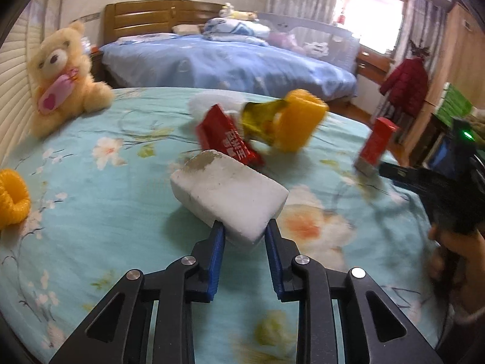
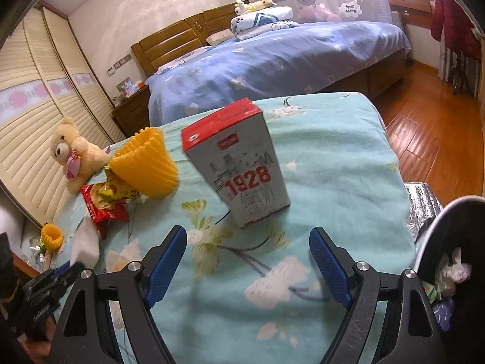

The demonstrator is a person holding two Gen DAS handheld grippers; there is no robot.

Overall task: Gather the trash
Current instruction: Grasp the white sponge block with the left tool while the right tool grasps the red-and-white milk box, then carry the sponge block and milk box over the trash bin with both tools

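Note:
A white foam block [image 1: 227,191] lies on the teal floral bedsheet [image 1: 106,212]. My left gripper [image 1: 245,227] is shut on its near corner, a blue pad pressing each side. Just beyond it lie a red snack wrapper [image 1: 227,139] and a yellow-green wrapper [image 1: 260,115], which leans on a tipped yellow ribbed cup [image 1: 300,121]. A grey and red box marked 1928 [image 2: 239,166] stands upright ahead of my right gripper [image 2: 248,236]. That gripper is open, and the box sits beyond its fingertips, not between them.
A black bin [image 2: 448,227] holding crumpled trash sits at the bed's right edge. A teddy bear [image 1: 60,75] sits at the far left against the louvred wardrobe. A small yellow cup [image 1: 12,200] is at the left edge. A blue bed lies beyond, with wooden floor to the right.

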